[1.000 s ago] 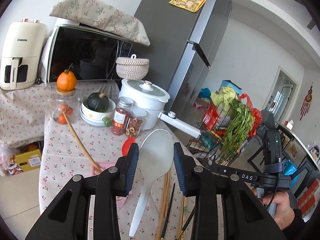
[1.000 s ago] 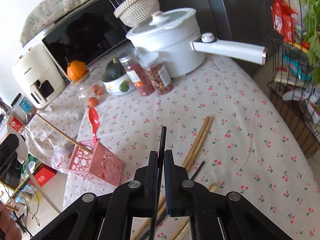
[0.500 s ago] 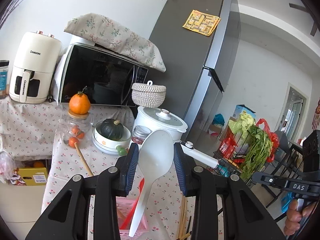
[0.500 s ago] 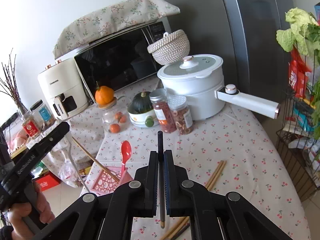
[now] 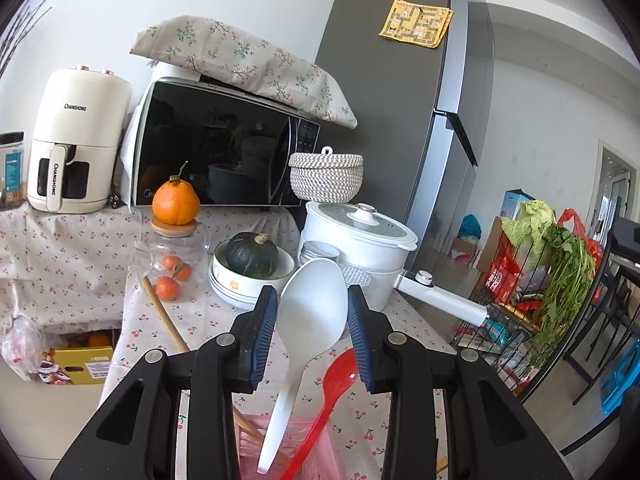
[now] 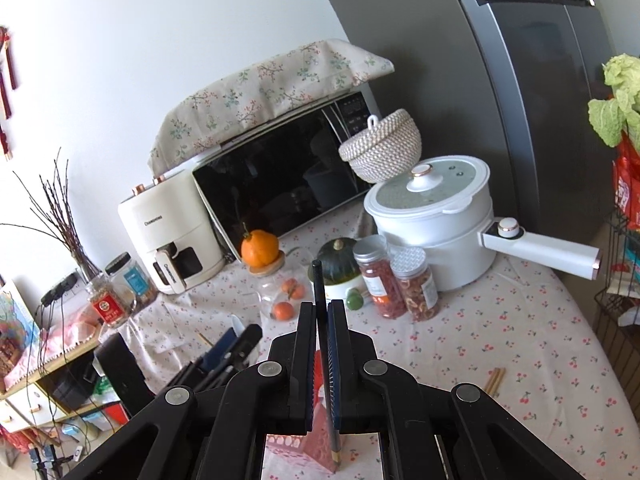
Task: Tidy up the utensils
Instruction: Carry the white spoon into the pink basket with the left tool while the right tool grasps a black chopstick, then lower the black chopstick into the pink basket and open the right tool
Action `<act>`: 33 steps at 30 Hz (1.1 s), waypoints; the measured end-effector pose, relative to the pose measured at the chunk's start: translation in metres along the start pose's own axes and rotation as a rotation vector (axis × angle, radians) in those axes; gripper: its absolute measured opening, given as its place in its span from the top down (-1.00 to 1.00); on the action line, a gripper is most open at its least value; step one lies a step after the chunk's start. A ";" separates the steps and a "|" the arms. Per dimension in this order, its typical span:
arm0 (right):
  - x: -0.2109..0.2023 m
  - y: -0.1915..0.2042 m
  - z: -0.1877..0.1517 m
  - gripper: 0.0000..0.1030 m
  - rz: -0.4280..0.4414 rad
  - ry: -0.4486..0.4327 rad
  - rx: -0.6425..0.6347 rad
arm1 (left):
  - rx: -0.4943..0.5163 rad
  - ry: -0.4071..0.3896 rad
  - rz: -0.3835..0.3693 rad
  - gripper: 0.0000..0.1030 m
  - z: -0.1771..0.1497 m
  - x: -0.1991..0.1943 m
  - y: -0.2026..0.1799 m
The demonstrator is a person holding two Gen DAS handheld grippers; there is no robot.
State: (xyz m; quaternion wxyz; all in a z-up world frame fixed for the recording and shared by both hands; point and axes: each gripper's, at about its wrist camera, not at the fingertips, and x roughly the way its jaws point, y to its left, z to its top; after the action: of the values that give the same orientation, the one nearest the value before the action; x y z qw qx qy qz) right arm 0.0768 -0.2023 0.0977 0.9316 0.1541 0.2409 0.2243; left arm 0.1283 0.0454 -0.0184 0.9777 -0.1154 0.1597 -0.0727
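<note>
Left wrist view shows the left gripper with its jaws pinching the bowl of a white plastic serving spoon; the handle hangs down so that its tip is at the mouth of the pink perforated plastic basket at the bottom centre of the frame. One red plastic spoon and one long wooden stick already stand in this basket.

Right wrist view shows the right gripper pressed together on one thin black chopstick, held upright, its lower tip over the same basket at the bottom centre.

I judge the task is about half done: two utensils are inside, two more are held over the basket and are not released yet. A few wooden chopsticks lie on the cherry-print tablecloth at the lower right of the right wrist frame; I see only their ends, so I cannot count them exactly.
</note>
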 end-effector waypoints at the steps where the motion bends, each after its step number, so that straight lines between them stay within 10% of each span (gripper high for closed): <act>1: 0.001 0.001 0.001 0.92 0.008 -0.004 0.009 | 0.000 0.008 -0.002 0.27 -0.001 0.002 0.000; 19: 0.038 0.007 0.001 0.92 0.076 -0.082 0.110 | -0.100 0.296 0.100 -0.39 -0.003 -0.041 0.018; 33: 0.096 -0.013 -0.026 0.62 0.045 0.091 0.159 | -0.065 0.424 0.169 -0.49 -0.025 -0.057 0.020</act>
State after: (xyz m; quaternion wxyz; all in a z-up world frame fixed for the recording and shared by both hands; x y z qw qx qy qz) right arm 0.1426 -0.1615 0.0342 0.8992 0.2228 0.2967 0.2320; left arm 0.0690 0.0700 -0.0302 0.9207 -0.1151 0.3728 -0.0081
